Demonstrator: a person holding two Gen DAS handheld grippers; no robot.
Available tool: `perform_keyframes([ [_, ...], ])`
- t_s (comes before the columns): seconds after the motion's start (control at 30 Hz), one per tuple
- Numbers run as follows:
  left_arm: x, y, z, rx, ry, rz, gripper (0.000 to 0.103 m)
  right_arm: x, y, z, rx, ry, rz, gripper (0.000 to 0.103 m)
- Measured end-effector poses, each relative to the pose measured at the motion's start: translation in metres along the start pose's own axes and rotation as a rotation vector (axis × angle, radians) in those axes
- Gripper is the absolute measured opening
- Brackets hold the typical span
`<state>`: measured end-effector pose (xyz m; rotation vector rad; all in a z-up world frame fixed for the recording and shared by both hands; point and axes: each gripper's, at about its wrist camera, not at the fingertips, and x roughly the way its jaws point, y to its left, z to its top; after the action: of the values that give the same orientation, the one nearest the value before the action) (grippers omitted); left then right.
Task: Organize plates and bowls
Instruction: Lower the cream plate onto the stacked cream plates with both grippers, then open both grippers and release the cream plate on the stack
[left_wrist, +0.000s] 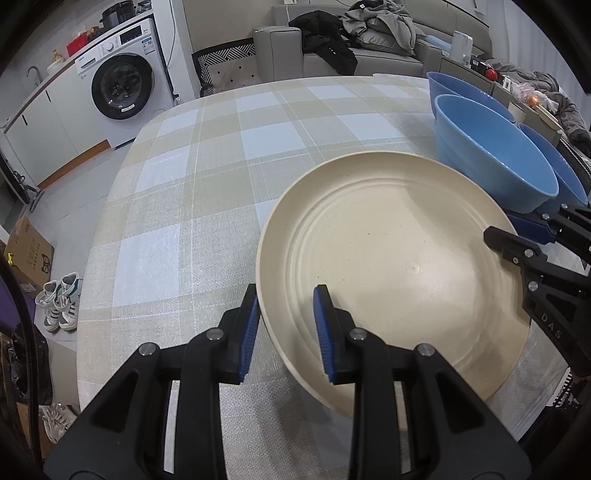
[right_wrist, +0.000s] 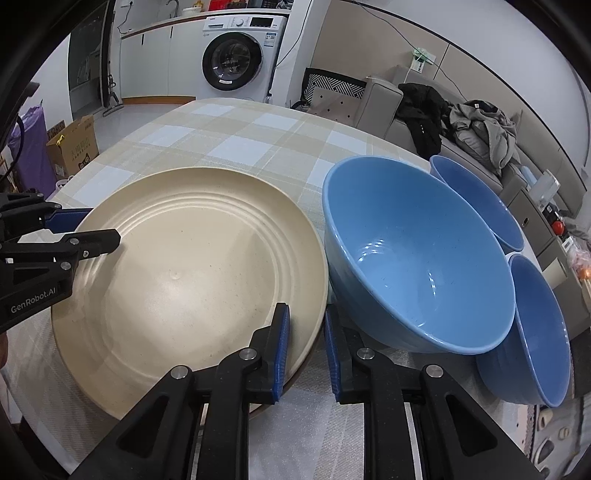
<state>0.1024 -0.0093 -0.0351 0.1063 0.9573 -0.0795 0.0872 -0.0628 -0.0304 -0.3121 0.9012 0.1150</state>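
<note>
A large cream plate (left_wrist: 391, 273) lies on the checked tablecloth; it also shows in the right wrist view (right_wrist: 192, 266). My left gripper (left_wrist: 284, 328) is open, its jaws astride the plate's left rim, one inside and one outside. My right gripper (right_wrist: 304, 350) is open, astride the plate's right rim, next to a large blue bowl (right_wrist: 413, 258). Two more blue bowls (right_wrist: 476, 199) (right_wrist: 539, 332) stand behind and to the right of it. The bowls show in the left wrist view (left_wrist: 491, 155) at the far right.
The table (left_wrist: 207, 184) carries a beige and blue checked cloth. A washing machine (left_wrist: 122, 88), a grey sofa with clothes (left_wrist: 369, 40), a cardboard box (right_wrist: 74, 144) and shoes (left_wrist: 61, 301) stand around the table.
</note>
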Motion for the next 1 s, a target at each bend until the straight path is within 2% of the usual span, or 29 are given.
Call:
perform_keyframes([
  [0.23,0.0,0.003,0.002,-0.012,0.016,-0.028,0.025,0.004,-0.004,-0.001,0.024,0.023,0.024,0.019],
  [0.4,-0.006,0.01,0.004,-0.041,0.006,-0.056,0.031,0.003,-0.008,0.0,0.045,0.029,0.051,0.022],
  [0.6,-0.024,0.018,0.007,-0.086,-0.029,-0.107,0.06,-0.007,-0.009,0.001,0.07,0.005,0.106,0.035],
  [0.67,-0.032,0.019,0.008,-0.09,-0.047,-0.116,0.071,-0.013,-0.009,0.001,0.078,-0.01,0.132,0.048],
  [0.73,-0.039,0.018,0.008,-0.086,-0.063,-0.116,0.078,-0.02,-0.008,0.001,0.081,-0.026,0.143,0.057],
  [0.8,-0.047,0.018,0.009,-0.09,-0.078,-0.124,0.079,-0.027,-0.008,0.001,0.084,-0.042,0.162,0.069],
  [0.83,-0.051,0.017,0.01,-0.095,-0.086,-0.132,0.082,-0.031,-0.008,0.001,0.088,-0.051,0.172,0.079],
  [0.87,-0.055,0.016,0.01,-0.098,-0.095,-0.136,0.086,-0.035,-0.009,0.0,0.098,-0.063,0.18,0.084],
  [0.9,-0.058,0.015,0.011,-0.098,-0.102,-0.14,0.089,-0.039,-0.009,0.0,0.108,-0.07,0.184,0.085],
  [0.93,-0.062,0.013,0.011,-0.095,-0.108,-0.144,0.098,-0.042,-0.011,-0.001,0.12,-0.076,0.193,0.087],
  [1.0,-0.07,0.009,0.011,-0.085,-0.131,-0.151,0.102,-0.049,-0.016,-0.002,0.149,-0.085,0.214,0.09],
])
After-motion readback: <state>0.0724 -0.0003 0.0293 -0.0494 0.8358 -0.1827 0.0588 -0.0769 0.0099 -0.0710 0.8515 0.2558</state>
